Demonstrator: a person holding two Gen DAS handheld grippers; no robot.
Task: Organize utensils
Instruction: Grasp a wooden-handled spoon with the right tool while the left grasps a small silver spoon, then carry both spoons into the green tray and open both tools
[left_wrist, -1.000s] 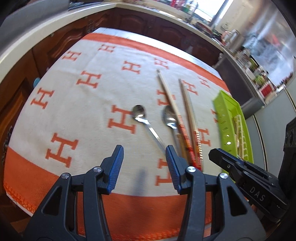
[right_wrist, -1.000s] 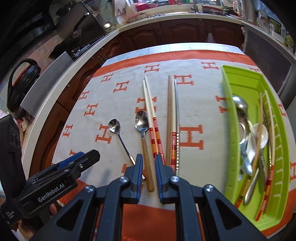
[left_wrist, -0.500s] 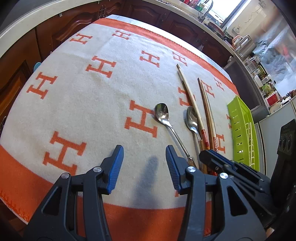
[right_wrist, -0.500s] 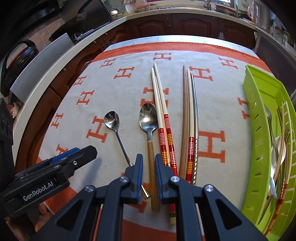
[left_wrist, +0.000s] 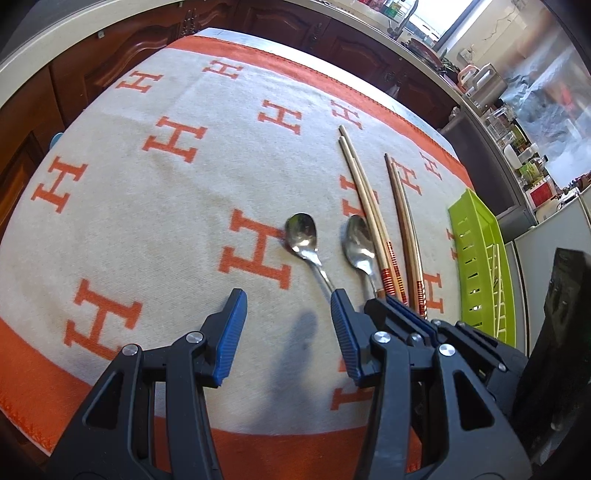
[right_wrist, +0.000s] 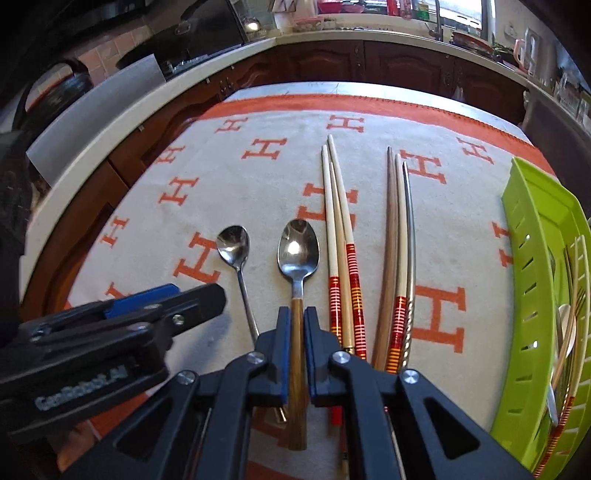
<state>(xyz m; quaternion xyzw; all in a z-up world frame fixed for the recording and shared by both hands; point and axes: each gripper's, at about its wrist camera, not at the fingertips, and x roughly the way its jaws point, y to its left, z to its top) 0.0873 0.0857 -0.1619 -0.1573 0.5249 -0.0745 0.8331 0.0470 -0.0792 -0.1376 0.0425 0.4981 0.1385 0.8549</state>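
A: What did each view cover, largest item first?

B: Both views showed the worktop under a cream cloth with orange H marks. The lime-green tray stood at the cloth's right edge. Only the right wrist view looked into it: spoons and chopsticks lay inside. The left wrist view showed just its slotted outer wall.

A: And the loose utensils?

B: A group of three chopsticks lay nearest the tray, a red-banded pair to its left, then the wooden-handled spoon, then the small all-metal spoon.

A: State of the right claw?

B: The right claw straddled the wooden handle, with its jaws closing and the blue pads against the handle's sides. The spoon lay flat on the cloth. The left wrist view hid this contact behind the claw body.

A: The left claw?

B: The left claw stood about half open over bare cloth and gripped nothing. Its right finger lay over the small spoon's handle in that view; contact could not be determined.
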